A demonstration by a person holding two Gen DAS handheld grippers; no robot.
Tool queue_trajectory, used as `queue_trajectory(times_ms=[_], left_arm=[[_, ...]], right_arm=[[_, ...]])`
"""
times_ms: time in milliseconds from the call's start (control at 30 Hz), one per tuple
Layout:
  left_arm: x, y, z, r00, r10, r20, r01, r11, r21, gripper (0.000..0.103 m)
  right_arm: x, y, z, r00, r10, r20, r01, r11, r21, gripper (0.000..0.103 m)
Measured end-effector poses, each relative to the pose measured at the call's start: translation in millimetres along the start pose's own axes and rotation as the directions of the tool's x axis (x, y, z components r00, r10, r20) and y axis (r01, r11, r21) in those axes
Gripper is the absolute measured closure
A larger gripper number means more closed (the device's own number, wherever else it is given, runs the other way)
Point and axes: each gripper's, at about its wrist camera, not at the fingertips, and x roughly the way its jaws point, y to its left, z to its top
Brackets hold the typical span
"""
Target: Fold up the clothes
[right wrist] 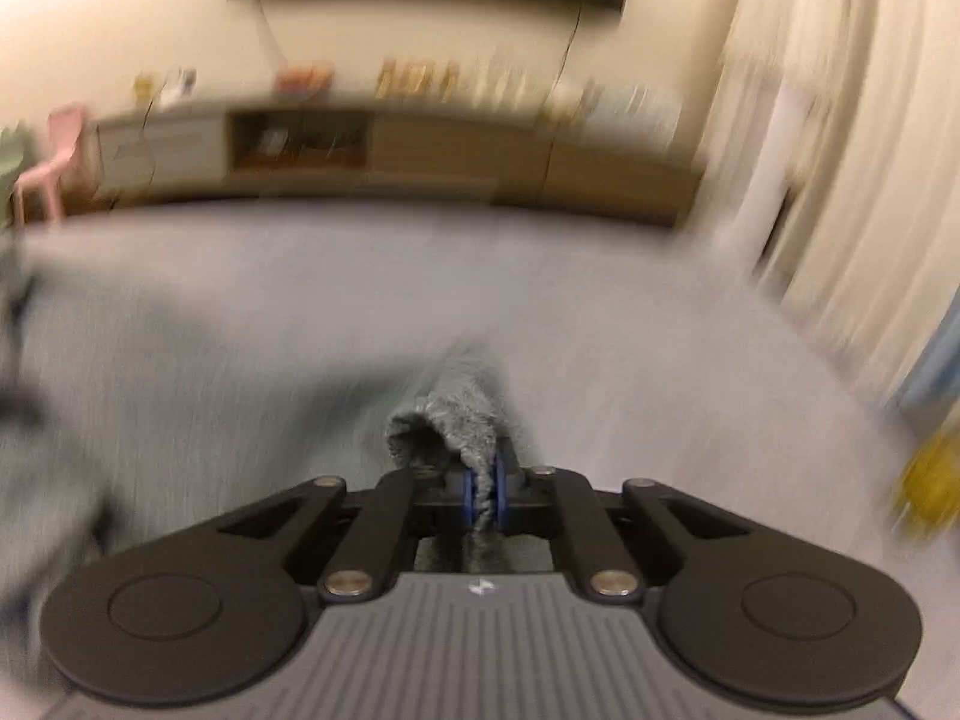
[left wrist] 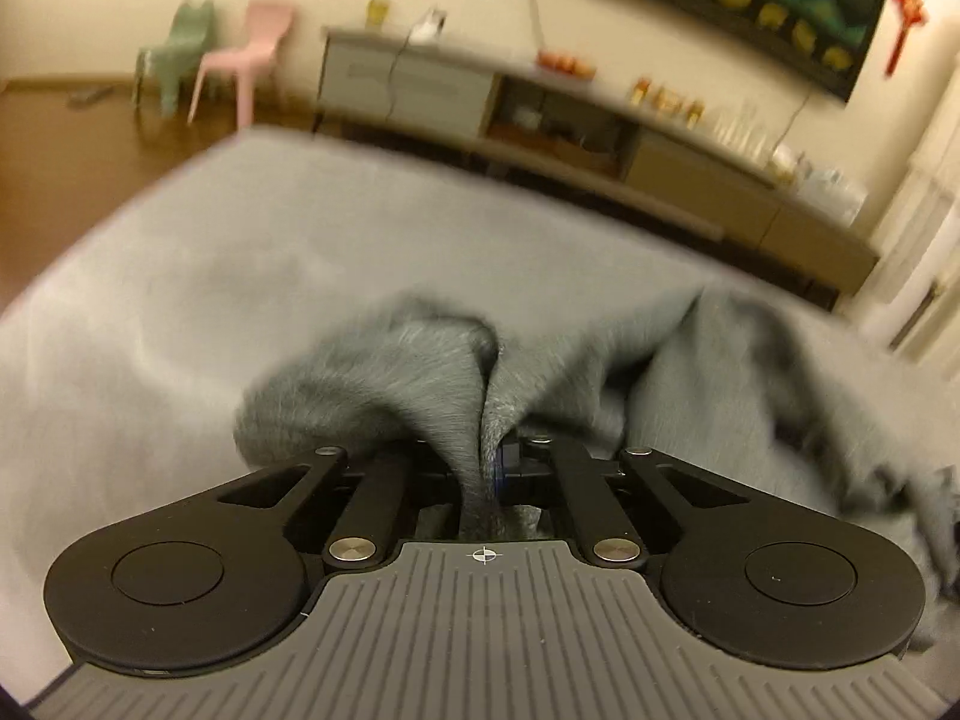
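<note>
A grey-green garment [left wrist: 600, 360] is bunched over the light grey cloth-covered table [left wrist: 240, 270]. My left gripper [left wrist: 489, 456] is shut on a fold of the garment, which hangs out to the right and down past the gripper. My right gripper [right wrist: 483, 489] is shut on another edge of the same garment [right wrist: 456, 414]; a small bunch sticks out ahead of its blue pads. The rest of the garment trails off to the left in the right wrist view [right wrist: 54, 420], heavily blurred. Both views are blurred.
The table's far edge [right wrist: 360, 210] runs in front of a long low sideboard [left wrist: 600, 138] with bottles and glasses. A pink chair [left wrist: 240, 66] and a green chair [left wrist: 174, 54] stand at the far left. Cream curtains [right wrist: 840, 150] hang at the right.
</note>
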Motion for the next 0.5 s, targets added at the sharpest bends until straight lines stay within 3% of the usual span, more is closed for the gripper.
queue_trajectory(times_ms=[67, 167, 200, 267, 300, 367, 400, 433, 467, 500], left_arm=[[-25.5, 10.6, 24.4, 0.996, -0.044, 0.077, 0.049, 0.997, -0.057, 0.103], [-43.3, 21.9, 60.1, 0.987, -0.021, 0.156, 0.038, 0.994, -0.102, 0.103], [-38.9, 26.4, 70.8, 0.987, 0.014, 0.16, 0.006, 0.992, -0.124, 0.103], [-6.9, 33.9, 80.2, 0.996, 0.038, 0.079, -0.027, 0.991, -0.134, 0.103], [10.0, 37.6, 84.4, 0.998, 0.047, 0.034, -0.042, 0.99, -0.136, 0.102], [27.2, 48.5, 76.0, 0.995, 0.089, -0.039, -0.094, 0.983, -0.157, 0.089], [21.9, 54.4, 66.4, 0.996, 0.077, -0.033, -0.081, 0.981, -0.176, 0.073], [14.1, 60.5, 56.0, 0.998, 0.058, -0.019, -0.061, 0.978, -0.197, 0.062], [6.4, 66.5, 45.5, 0.999, 0.04, -0.005, -0.04, 0.975, -0.218, 0.044], [-7.4, 73.6, 32.2, 0.999, 0.034, 0.017, -0.029, 0.969, -0.244, 0.035]], right_arm=[[-10.6, -20.6, 42.6, 0.99, -0.069, 0.121, 0.064, 0.997, 0.045, 0.097], [0.9, -46.2, 103.2, 0.961, -0.173, 0.213, 0.153, 0.982, 0.11, 0.097], [16.8, -47.4, 118.8, 0.958, -0.211, 0.193, 0.192, 0.975, 0.113, 0.096], [49.0, -47.1, 126.5, 0.971, -0.227, 0.077, 0.22, 0.971, 0.095, 0.087], [47.7, -42.2, 119.3, 0.974, -0.215, 0.065, 0.207, 0.972, 0.109, 0.084], [43.2, -32.2, 103.9, 0.981, -0.188, 0.049, 0.179, 0.974, 0.14, 0.07], [29.0, -18.7, 88.6, 0.989, -0.128, 0.077, 0.116, 0.983, 0.139, 0.044], [11.7, -3.1, 64.8, 0.995, -0.047, 0.092, 0.037, 0.993, 0.113, 0.026], [-5.8, 12.5, 40.5, 0.994, 0.035, 0.104, -0.044, 0.995, 0.085, 0.024], [-19.4, 31.0, 16.6, 0.988, 0.135, 0.081, -0.137, 0.99, 0.02, 0.024]])
